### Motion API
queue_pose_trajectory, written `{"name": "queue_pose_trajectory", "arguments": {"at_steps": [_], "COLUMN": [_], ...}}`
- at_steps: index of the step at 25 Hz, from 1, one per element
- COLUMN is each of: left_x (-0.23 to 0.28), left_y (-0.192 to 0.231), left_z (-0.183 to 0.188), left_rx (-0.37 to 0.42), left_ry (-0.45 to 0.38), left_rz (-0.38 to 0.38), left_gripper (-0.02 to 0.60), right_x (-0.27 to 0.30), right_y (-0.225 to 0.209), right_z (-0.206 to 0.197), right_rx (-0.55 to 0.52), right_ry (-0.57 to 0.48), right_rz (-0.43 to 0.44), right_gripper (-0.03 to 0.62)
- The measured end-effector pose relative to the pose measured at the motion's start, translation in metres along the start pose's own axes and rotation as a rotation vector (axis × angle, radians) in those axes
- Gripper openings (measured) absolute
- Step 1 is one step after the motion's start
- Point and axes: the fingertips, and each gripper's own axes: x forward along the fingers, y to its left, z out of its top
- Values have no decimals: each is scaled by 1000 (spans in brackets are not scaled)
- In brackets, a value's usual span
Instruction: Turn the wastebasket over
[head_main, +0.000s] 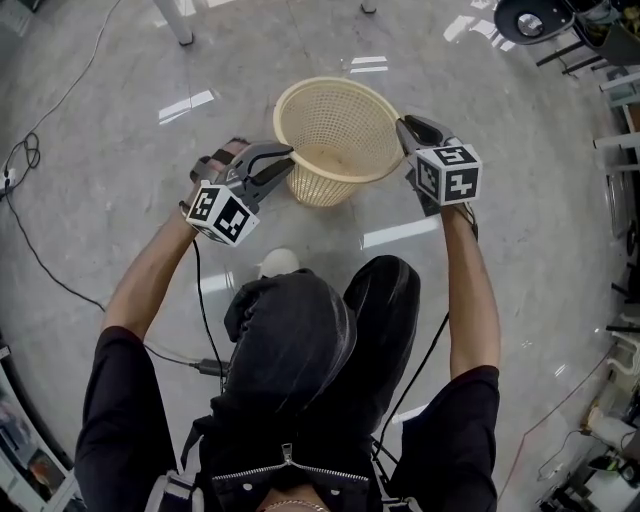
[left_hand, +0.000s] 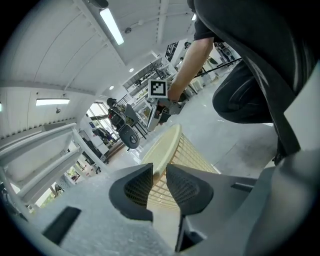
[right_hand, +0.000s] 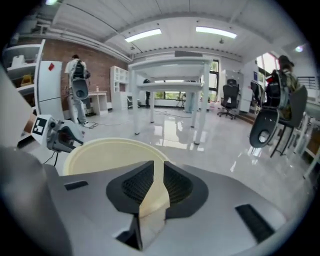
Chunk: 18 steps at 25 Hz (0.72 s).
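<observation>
Left gripper (head_main: 284, 158) and right gripper (head_main: 404, 128), fingers (head_main: 262, 162) clamped on opposite sides of the rim, hold the wastebasket (head_main: 335, 135) mouth-up; turning it over appears not yet done.

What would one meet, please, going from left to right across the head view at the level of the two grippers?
black cable → left gripper → wastebasket → right gripper

Cream mesh wastebasket (head_main: 337, 137), tilted, mouth upward
</observation>
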Motion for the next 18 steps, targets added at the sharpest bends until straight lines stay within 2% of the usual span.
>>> {"name": "queue_pose_trajectory", "arguments": {"at_steps": [5, 9, 13, 15, 18], "left_x": [-7, -10, -10, -9, -11], "left_y": [-8, -10, -13, -13, -15], "left_z": [-2, -2, -3, -4, -5], "left_rx": [14, 11, -7, -38, -126], "left_ry": [-7, -15, -30, -39, -50], "left_rz": [2, 9, 15, 17, 6], "left_gripper": [75, 77, 81, 89, 107], "right_x": [19, 28, 28, 27, 25], "right_y": [-21, -16, -17, -17, -13], "right_z": [-40, -58, -65, -68, -72], "right_rx": [123, 193, 232, 231, 251], "right_ry": [153, 210, 231, 243, 231], "right_rz": [-39, -21, -54, -72, -77], "right_gripper": [87, 91, 91, 91, 89]}}
